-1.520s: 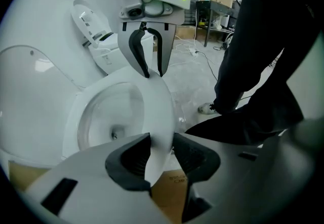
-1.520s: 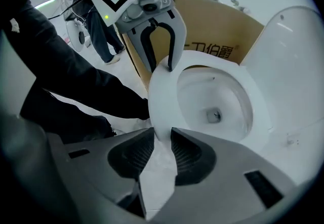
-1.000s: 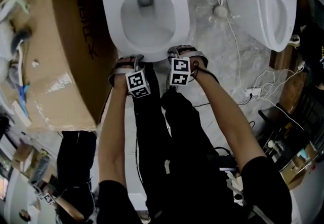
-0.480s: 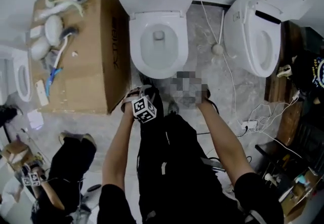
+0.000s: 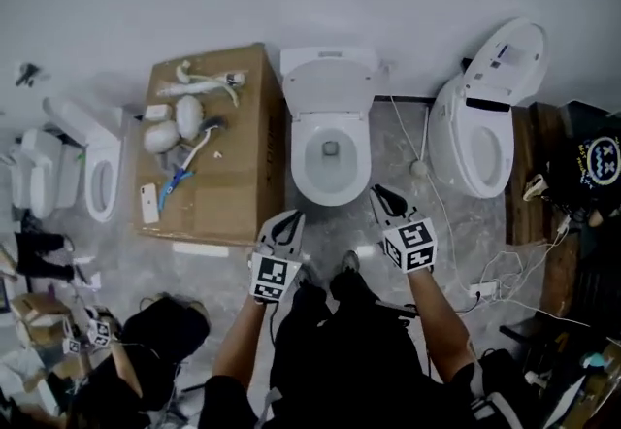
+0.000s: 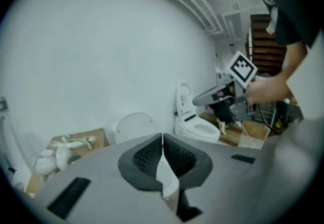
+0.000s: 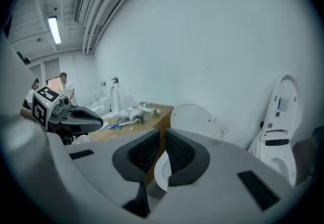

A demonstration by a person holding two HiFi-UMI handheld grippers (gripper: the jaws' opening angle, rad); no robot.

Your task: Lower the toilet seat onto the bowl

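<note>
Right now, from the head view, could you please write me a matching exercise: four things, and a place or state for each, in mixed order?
Things:
A. cardboard box
B. middle toilet
C. left gripper
D. blue-handled tool

Places or states:
1. shut, holding nothing
2. lid raised
3. left of the middle toilet
4. lying on top of the cardboard box

Pairs: A-3, B-2, C-1, D-4.

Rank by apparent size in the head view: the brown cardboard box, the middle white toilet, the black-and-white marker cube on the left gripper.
1. Brown cardboard box
2. Middle white toilet
3. Black-and-white marker cube on the left gripper, smallest although nearest the camera.
</note>
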